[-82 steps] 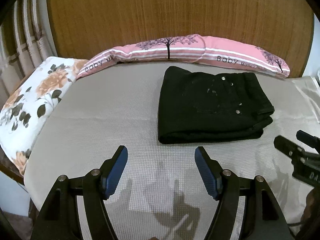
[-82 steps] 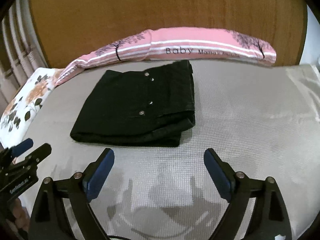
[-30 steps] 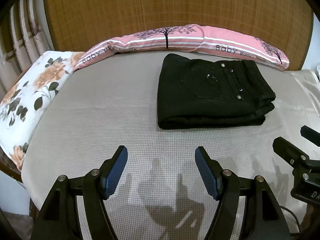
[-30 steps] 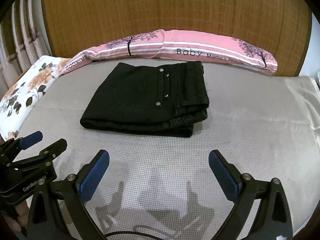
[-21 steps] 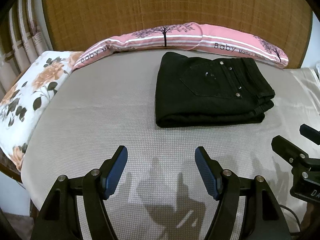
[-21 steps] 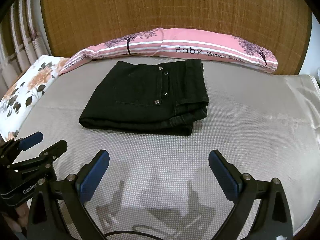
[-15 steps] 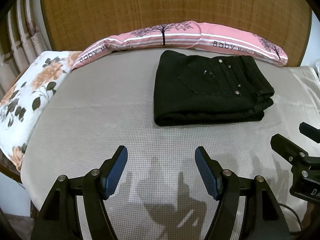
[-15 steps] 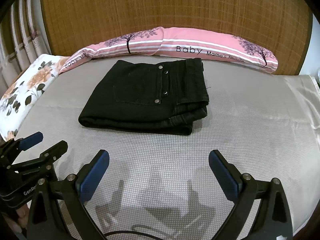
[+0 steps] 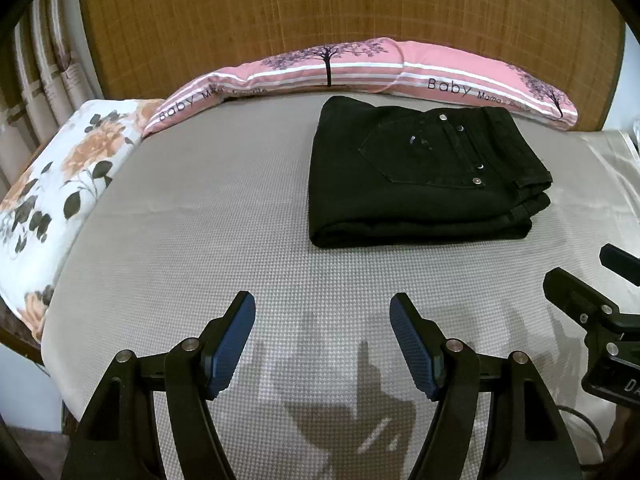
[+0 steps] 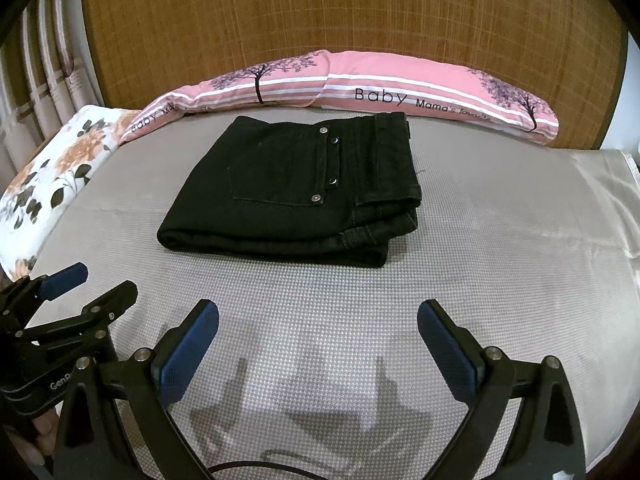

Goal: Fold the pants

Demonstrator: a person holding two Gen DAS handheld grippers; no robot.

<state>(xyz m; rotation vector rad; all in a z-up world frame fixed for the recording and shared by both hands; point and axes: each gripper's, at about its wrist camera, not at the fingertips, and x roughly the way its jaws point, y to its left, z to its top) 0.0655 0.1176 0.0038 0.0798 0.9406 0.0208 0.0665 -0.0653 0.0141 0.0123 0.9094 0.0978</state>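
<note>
The black pants (image 9: 424, 176) lie folded into a compact rectangle on the grey bed mat (image 9: 200, 220), back pocket and rivets facing up; they also show in the right wrist view (image 10: 296, 192). My left gripper (image 9: 322, 312) is open and empty, held over the mat well in front of the pants. My right gripper (image 10: 318, 320) is open and empty, also in front of the pants. Each gripper shows at the edge of the other's view: the right one (image 9: 592, 284), the left one (image 10: 86, 286).
A long pink bolster pillow (image 9: 360, 68) printed "Baby" lies behind the pants against the woven wooden headboard (image 9: 320, 8). A floral pillow (image 9: 60, 176) sits at the left edge. A shiny cream sheet (image 10: 600, 200) covers the right side.
Both grippers have drawn back slightly and stayed open; the folded pants have not moved on the mat.
</note>
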